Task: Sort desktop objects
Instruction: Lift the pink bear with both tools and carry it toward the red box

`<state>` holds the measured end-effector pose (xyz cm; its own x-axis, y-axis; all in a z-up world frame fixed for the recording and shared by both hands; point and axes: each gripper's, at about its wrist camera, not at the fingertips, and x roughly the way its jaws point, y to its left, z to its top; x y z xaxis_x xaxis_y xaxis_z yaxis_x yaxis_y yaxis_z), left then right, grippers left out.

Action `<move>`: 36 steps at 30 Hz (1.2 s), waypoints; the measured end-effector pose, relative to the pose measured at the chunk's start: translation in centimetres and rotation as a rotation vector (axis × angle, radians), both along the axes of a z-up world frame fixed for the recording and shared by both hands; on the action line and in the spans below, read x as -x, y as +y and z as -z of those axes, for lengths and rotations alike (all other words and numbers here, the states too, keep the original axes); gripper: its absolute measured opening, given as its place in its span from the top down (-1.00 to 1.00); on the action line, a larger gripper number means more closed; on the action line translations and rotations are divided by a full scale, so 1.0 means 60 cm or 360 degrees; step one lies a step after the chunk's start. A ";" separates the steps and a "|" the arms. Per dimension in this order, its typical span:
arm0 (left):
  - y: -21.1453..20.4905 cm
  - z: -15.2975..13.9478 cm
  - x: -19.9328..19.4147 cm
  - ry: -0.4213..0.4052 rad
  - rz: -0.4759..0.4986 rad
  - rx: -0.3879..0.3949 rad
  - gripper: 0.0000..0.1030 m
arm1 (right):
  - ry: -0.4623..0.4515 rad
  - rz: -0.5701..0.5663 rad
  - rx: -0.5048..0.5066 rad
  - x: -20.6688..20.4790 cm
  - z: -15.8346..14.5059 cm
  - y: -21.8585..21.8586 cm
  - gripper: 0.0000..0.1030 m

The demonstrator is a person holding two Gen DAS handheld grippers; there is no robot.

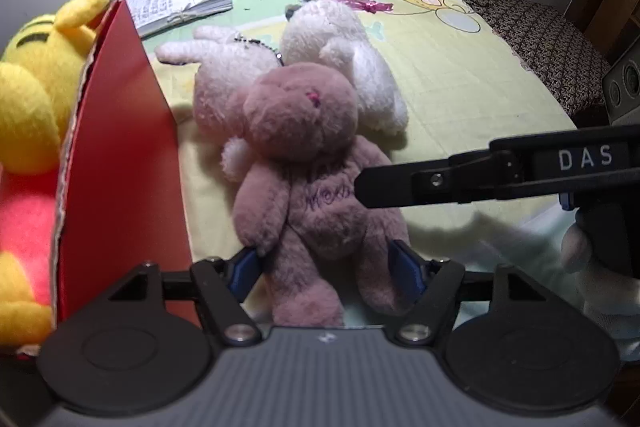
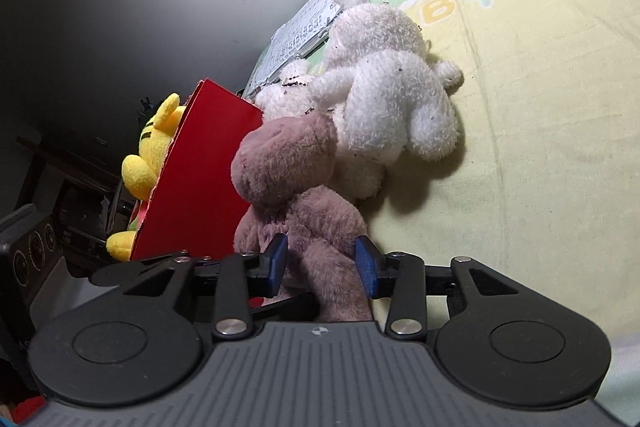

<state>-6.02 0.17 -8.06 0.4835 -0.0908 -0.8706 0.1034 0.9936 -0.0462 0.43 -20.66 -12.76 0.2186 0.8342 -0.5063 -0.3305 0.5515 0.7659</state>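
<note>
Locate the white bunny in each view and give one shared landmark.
Left wrist: white bunny sits upper centre, behind the mauve bear.
Right wrist: white bunny sits centre-right, above the mauve bear.
Shared landmark: the red box, left of the toys in both.

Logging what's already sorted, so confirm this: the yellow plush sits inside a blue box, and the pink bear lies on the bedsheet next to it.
Not quite. The box is red, not blue, as the left wrist view shows. The rest stands: the yellow plush sits inside it, and the pink bear lies on the bedsheet next to it.
</note>
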 end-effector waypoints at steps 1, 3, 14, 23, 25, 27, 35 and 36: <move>0.000 0.001 0.000 -0.0002 0.0006 0.0005 -0.43 | 0.0014 -0.0001 -0.0028 -0.003 0.001 -0.003 0.03; -0.001 0.005 -0.003 0.0003 0.0012 0.0008 -0.50 | 0.0007 -0.0005 -0.0052 -0.007 0.000 -0.008 -0.01; 0.009 0.010 -0.018 0.0041 0.0011 0.0131 -0.49 | 0.0012 -0.0082 -0.0069 -0.039 0.021 0.012 -0.05; 0.004 0.006 0.015 0.0073 0.0118 0.0163 -0.49 | 0.0017 -0.0153 -0.0053 0.011 0.002 -0.023 0.40; 0.006 0.015 0.017 0.0104 0.0121 0.0159 -0.49 | 0.0022 -0.0203 -0.0023 0.023 0.001 -0.029 0.40; 0.007 0.021 0.015 0.0108 0.0108 0.0159 -0.48 | 0.0019 -0.0259 -0.0024 0.035 -0.002 -0.026 0.39; -0.004 0.035 0.003 0.0116 0.0123 0.0148 -0.47 | 0.0080 -0.0093 -0.0046 0.021 0.019 -0.002 0.15; -0.007 0.034 0.006 0.0113 0.0135 0.0133 -0.47 | 0.0104 -0.0068 -0.0060 0.019 0.022 0.000 0.15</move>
